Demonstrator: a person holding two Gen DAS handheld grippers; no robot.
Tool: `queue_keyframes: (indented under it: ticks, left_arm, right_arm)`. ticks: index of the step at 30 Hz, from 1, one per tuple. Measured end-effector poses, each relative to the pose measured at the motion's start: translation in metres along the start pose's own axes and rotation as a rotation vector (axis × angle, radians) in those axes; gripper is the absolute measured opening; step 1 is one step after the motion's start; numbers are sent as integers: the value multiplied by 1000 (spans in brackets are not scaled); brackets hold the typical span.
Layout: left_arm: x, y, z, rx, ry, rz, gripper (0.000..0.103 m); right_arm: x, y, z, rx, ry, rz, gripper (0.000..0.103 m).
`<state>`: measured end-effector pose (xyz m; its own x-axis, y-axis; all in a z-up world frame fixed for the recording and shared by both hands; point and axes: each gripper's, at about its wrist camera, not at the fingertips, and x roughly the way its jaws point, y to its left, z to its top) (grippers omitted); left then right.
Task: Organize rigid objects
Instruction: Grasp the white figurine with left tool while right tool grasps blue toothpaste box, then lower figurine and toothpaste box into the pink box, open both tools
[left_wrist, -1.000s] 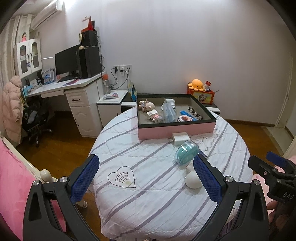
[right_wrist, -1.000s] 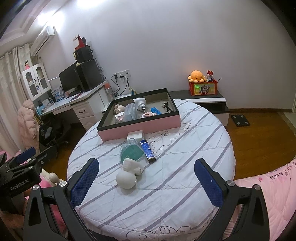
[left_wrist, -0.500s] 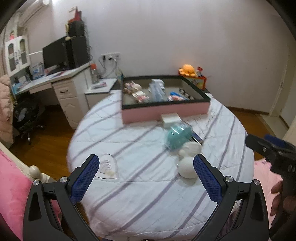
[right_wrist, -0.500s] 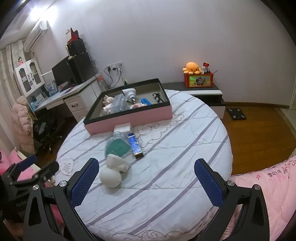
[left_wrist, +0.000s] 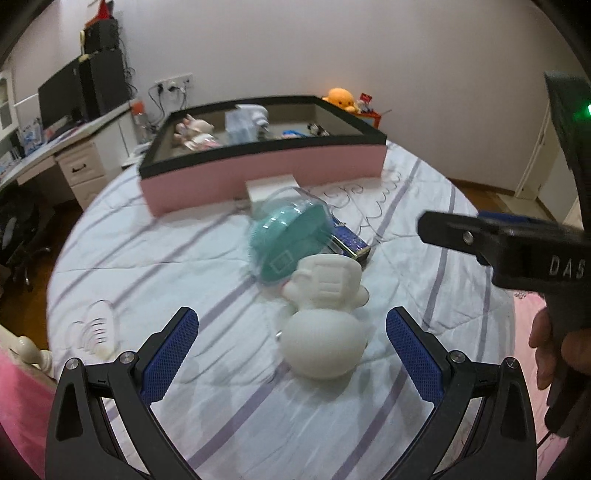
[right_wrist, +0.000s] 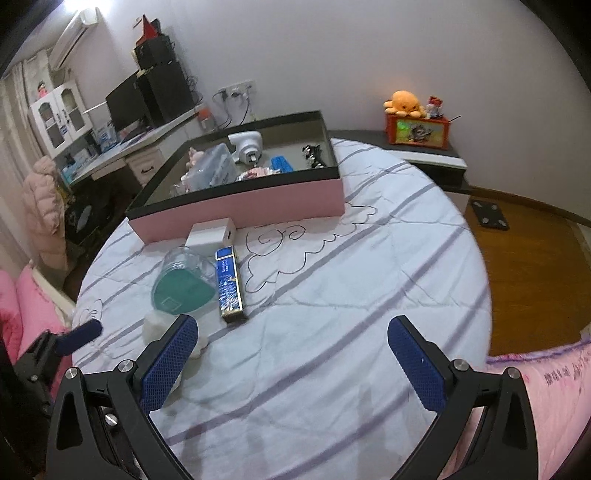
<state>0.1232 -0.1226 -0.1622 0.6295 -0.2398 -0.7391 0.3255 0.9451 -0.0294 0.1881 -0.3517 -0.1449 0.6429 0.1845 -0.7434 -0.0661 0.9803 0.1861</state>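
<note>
A white plaster figure (left_wrist: 325, 317) lies on the round striped bed, just ahead of my open, empty left gripper (left_wrist: 291, 354); in the right wrist view the figure (right_wrist: 157, 325) is partly hidden behind a finger. Behind it lie a teal heart-shaped box with a clear lid (left_wrist: 290, 240) (right_wrist: 183, 284), a blue slim box (right_wrist: 229, 284) (left_wrist: 349, 242) and a small white box (right_wrist: 211, 236). A pink tray with a black rim (left_wrist: 266, 173) (right_wrist: 258, 201) holds several items. My right gripper (right_wrist: 291, 354) is open and empty; it also shows in the left wrist view (left_wrist: 480, 236).
A desk with monitor and speakers (right_wrist: 147, 99) stands at the back left. A low dark shelf with an orange plush and a red box (right_wrist: 417, 125) stands at the back right. A black scale (right_wrist: 491, 218) lies on the wooden floor right of the bed.
My left gripper has moved forward and down, close to the white figure. My right gripper has moved forward over the bed, nearer the blue slim box. Both stay open.
</note>
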Motion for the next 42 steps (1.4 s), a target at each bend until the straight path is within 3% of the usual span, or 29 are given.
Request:
queue_keyframes:
  ticks: [3, 6, 11, 14, 16, 20, 21, 23, 24, 35, 42]
  left_arm:
    - [15, -1, -2, -6, 16, -10, 102]
    - [29, 5, -4, -36, 57, -19, 89]
    - [28, 9, 0, -14, 44, -20, 66]
    - [28, 14, 2, -9, 45, -26, 53]
    - [29, 18, 3, -14, 47, -37, 53]
    - [28, 21, 4, -15, 47, -49, 53]
    - [28, 21, 4, -17, 46, -50, 53]
    - [27, 22, 4, -21, 44, -54, 53]
    - [27, 23, 4, -26, 42, -58, 53]
    - [9, 30, 5, -35, 13, -58, 53]
    - [-18, 40, 21, -37, -48, -54, 53]
  right_arm:
    - [16, 1, 8, -35, 34, 22, 103]
    - [32, 9, 13, -78, 67, 37, 98]
    - [55, 29, 16, -166, 109, 43, 92]
    - [66, 40, 15, -211, 127, 38, 76]
    - [73, 46, 13, -241, 135, 1, 68]
    - [77, 52, 10, -267, 115, -22, 63]
    - [76, 53, 10, -269, 109, -21, 56]
    - [73, 56, 10, -280, 100, -23, 27]
    - [72, 57, 10, -281, 100, -20, 21]
    - [42, 39, 5, -173, 57, 26, 21]
    - [18, 37, 20, -143, 9, 57, 21]
